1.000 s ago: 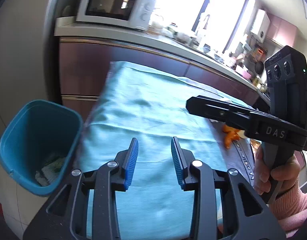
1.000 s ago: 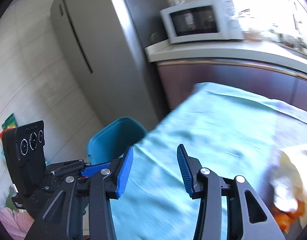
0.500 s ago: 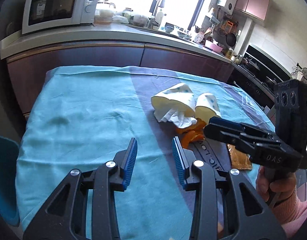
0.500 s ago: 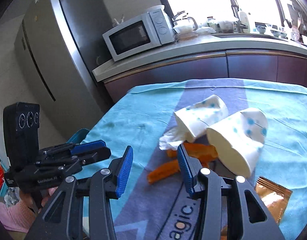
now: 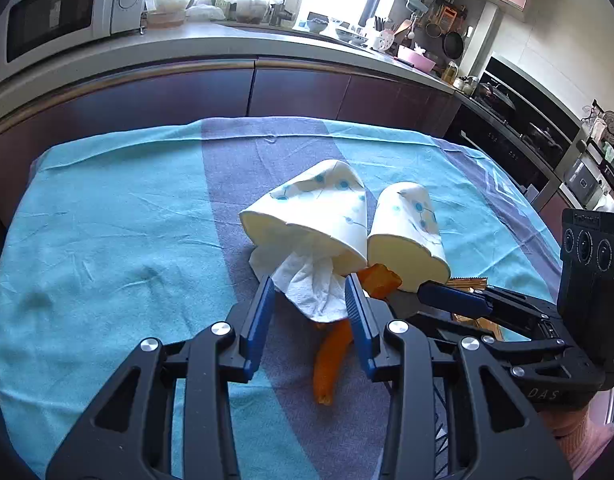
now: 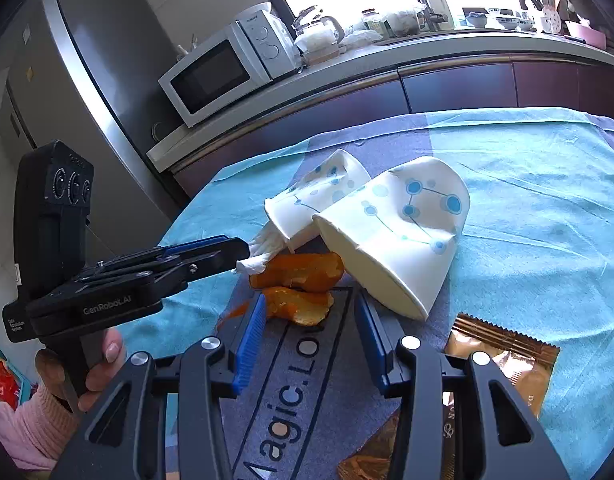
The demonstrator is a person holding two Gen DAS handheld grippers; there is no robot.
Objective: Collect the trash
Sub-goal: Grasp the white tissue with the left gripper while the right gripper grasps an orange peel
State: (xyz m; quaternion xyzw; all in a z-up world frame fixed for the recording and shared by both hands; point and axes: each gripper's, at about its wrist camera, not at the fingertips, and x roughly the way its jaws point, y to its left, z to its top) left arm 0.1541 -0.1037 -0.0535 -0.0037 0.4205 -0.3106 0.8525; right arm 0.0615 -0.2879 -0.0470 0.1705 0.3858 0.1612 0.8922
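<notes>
On the desk [image 5: 107, 240], draped in a teal and grey cloth [image 6: 547, 200], two dotted paper cups [image 5: 319, 216] lie tipped on their sides, touching. A crumpled tissue [image 5: 311, 284] pokes from the left cup, orange peel [image 6: 303, 270] beside it, a gold wrapper [image 6: 503, 356] nearby. Left gripper [image 5: 309, 300] fingers stand partly open around the tissue, gripping nothing; right gripper [image 6: 309, 312] fingers gape, empty, at the peel.

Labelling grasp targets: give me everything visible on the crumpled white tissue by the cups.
The crumpled white tissue is soft, creased paper, bunched into a loose wad. It spills out of the mouth of the left paper cup, which lies on its side, and drapes over an orange peel strip on the tablecloth. The left gripper straddles its lower end, jaws open, pads not pressing.
</notes>
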